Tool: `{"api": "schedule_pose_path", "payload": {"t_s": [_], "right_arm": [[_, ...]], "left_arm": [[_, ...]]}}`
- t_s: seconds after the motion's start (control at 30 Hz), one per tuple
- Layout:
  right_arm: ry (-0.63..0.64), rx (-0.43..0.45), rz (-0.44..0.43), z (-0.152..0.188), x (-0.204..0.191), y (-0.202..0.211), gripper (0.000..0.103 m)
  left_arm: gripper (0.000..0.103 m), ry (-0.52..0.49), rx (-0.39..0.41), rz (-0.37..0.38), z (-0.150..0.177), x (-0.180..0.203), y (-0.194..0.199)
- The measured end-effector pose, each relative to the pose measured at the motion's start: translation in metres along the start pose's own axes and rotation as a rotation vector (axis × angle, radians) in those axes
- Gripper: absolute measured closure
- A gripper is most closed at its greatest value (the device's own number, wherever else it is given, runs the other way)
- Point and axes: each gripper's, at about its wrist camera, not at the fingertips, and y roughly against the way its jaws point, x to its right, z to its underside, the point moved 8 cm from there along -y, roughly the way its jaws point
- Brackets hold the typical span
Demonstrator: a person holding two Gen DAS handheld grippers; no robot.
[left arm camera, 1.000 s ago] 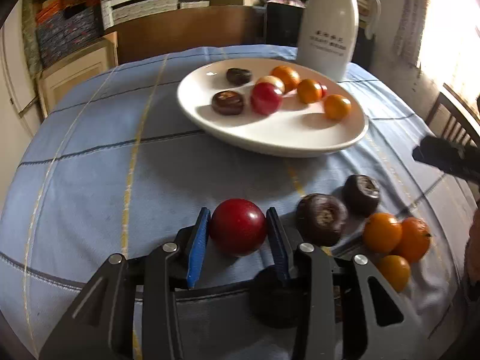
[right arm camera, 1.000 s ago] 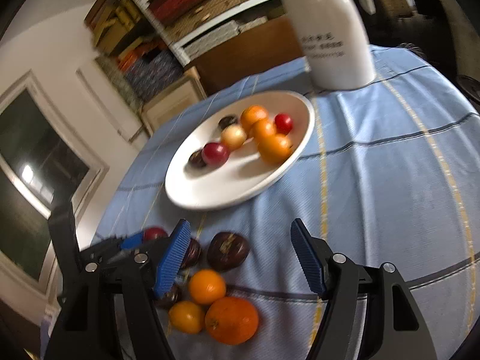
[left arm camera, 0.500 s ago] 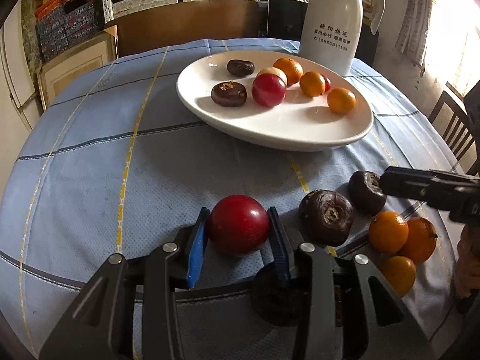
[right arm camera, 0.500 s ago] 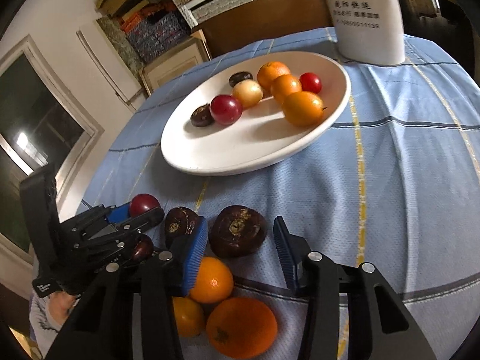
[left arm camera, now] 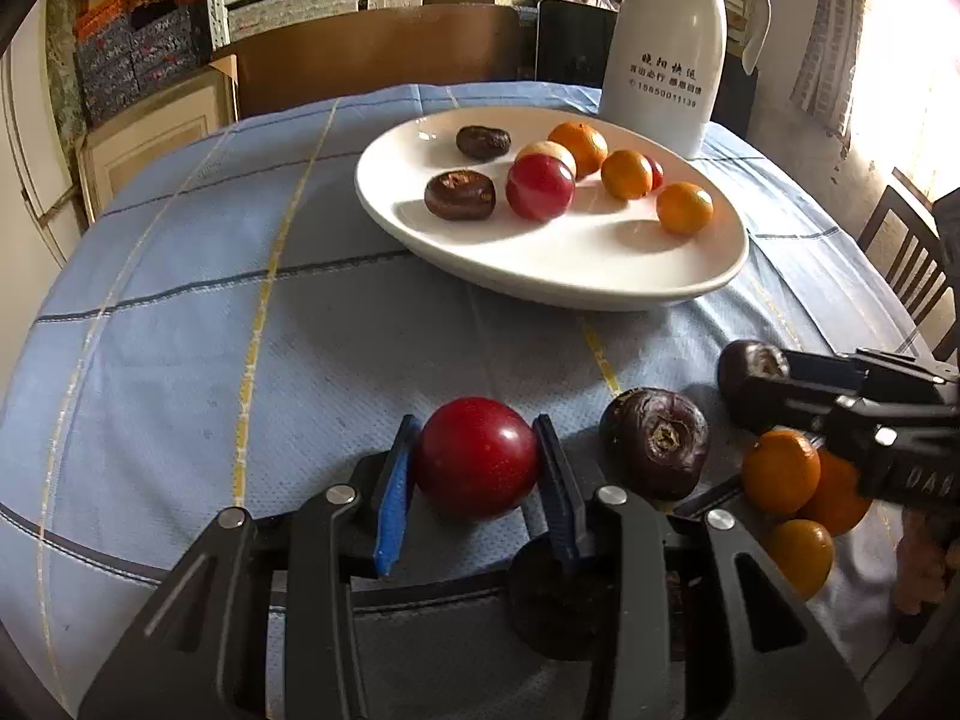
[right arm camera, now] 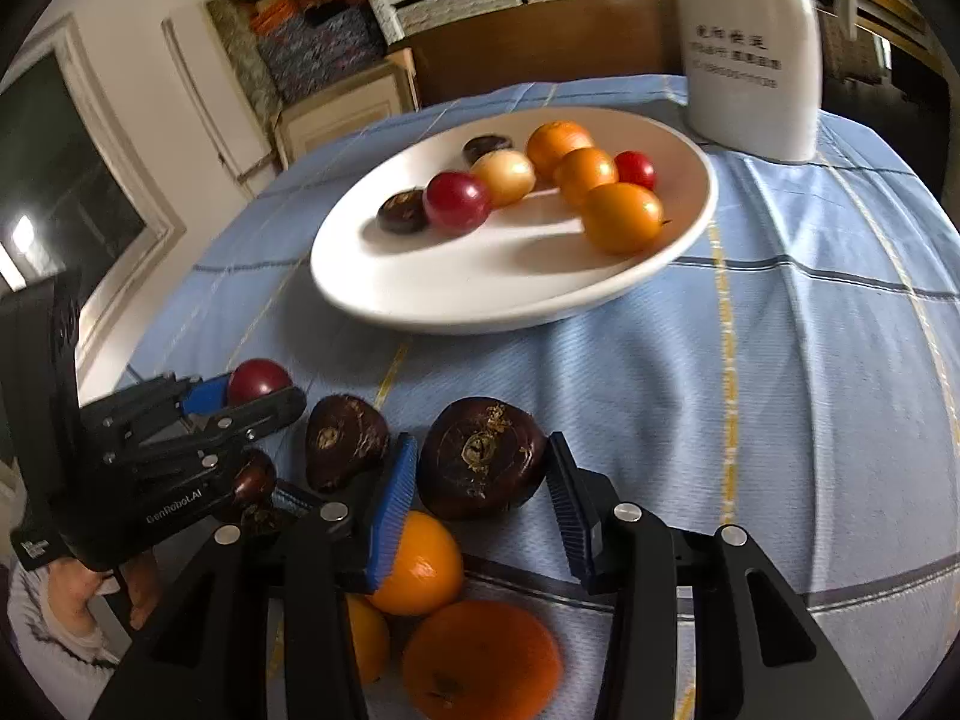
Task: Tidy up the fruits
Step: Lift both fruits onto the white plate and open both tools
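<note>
Left tool (left arm camera: 477, 471): clamped on a red plum (left arm camera: 477, 457), blue pads pressed to both its sides; the plum sat low on the cloth near the desk's front edge.
Right tool (right arm camera: 483, 492): drawn close around a dark purple fruit (right arm camera: 482, 457), the left pad against its skin; the right pad looked to touch too, though the curved lens left that unsure.
Fruit on the cloth: a second dark fruit (right arm camera: 345, 441) lay just left of the right tool; three oranges (right arm camera: 480, 666) huddled under that tool, nearest the camera.
White plate (left arm camera: 600, 276): stood mid-desk and held two dark fruits, a red plum, a pale round fruit, three oranges and a small red fruit.
White jug (left arm camera: 663, 42): upright behind the plate, dark printed characters on its side.
Desk (left arm camera: 210, 312): covered with a blue checked tablecloth with yellow and dark lines.
Left view only: a wooden chair (left arm camera: 912, 258) at the right, sunlit curtains, the right tool coming in from the right as a black bar across the far dark fruit.
Right view only: the left tool seen side-on at the left with the plum between its tips, the hand (right arm camera: 102, 588) under it, and a pale door frame with a dark pane.
</note>
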Motion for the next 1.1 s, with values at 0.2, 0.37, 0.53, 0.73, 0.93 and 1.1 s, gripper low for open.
{"api": "schedule_pose_path", "payload": {"t_s": [0.2,0.37,0.53,0.73,0.93,1.1], "right_arm": [[-0.069,0.031,-0.021,-0.005,0.02,0.012,0.058],[-0.086,0.042,-0.035,-0.005,0.023,0.018,0.058],[-0.112,0.078,-0.059,-0.01,0.026,0.03,0.058],[-0.148,0.168,-0.097,-0.041,0.025,0.05,0.059],[-0.137,0.144,-0.069,-0.084,0.022,0.019,0.058],[-0.151,0.123,-0.048,-0.088,0.033,-0.006,0.049]], "left_arm": [[0.066,0.018,0.01,0.019,-0.003,-0.002,0.004],[0.066,0.021,0.023,0.026,-0.004,-0.002,0.009],[0.066,0.028,0.041,0.042,-0.009,0.001,0.016],[0.066,0.053,0.089,0.08,-0.052,0.009,0.024],[0.065,0.034,0.094,0.054,-0.091,0.02,0.0],[0.047,0.036,0.069,0.049,-0.089,0.014,-0.021]]}}
